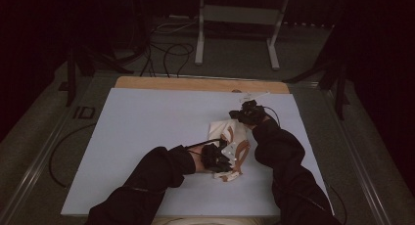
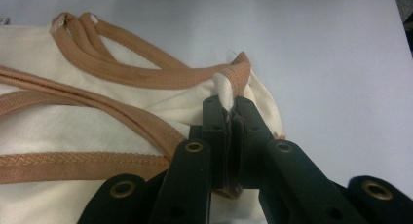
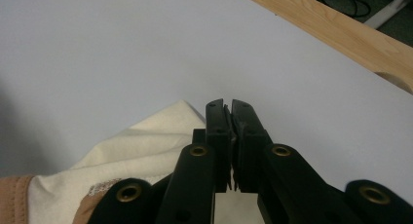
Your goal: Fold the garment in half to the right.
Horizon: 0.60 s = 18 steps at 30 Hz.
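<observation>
We have the cream garment (image 1: 230, 146) lying crumpled mid-worktop (image 1: 147, 137). Our left tongs (image 2: 230, 107) are clamped on its tan-trimmed edge (image 2: 238, 73), seemingly anchoring it, while our right tongs (image 3: 229, 109) are closed at its far corner, though any cloth between them is hidden.

free: white board (image 1: 147, 137) bare to the left and far side of the cloth | blocked: cream garment (image 1: 230, 137) with tan straps lies crumpled mid-board between both sleeves | left gripper (image 2: 231, 109) clamped on its hem | right gripper (image 3: 230, 118) closed at its far corner | edge: wooden strip (image 1: 195, 83) behind.
</observation>
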{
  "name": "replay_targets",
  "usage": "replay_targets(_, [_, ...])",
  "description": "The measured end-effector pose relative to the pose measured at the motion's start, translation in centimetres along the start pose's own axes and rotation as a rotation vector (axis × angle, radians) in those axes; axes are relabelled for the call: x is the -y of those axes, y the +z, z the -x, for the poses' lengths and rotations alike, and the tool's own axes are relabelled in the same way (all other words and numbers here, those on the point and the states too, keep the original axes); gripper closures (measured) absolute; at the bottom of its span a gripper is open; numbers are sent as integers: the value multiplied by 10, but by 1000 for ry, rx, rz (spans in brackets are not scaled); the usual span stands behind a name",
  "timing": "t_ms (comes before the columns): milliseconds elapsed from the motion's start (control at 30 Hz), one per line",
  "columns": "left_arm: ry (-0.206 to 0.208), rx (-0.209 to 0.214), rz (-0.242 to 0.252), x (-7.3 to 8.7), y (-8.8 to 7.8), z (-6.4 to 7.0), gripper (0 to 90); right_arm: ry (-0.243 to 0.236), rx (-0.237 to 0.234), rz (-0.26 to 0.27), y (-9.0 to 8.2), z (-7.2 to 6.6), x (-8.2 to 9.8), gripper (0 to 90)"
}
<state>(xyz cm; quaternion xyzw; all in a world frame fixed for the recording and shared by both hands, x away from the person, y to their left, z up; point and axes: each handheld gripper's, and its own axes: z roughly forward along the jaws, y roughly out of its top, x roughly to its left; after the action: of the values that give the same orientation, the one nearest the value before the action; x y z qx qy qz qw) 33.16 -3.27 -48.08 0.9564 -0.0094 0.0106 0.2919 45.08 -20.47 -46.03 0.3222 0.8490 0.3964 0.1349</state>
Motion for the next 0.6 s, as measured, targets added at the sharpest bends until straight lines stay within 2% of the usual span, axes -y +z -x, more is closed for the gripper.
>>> replay_targets(333, [-23,14,-2,-3,7,0,851,25,9,-15,0,6,15,874])
replay_targets(600, [-18,25,5,-6,9,2,830,38,24,-34,0,10,26,872])
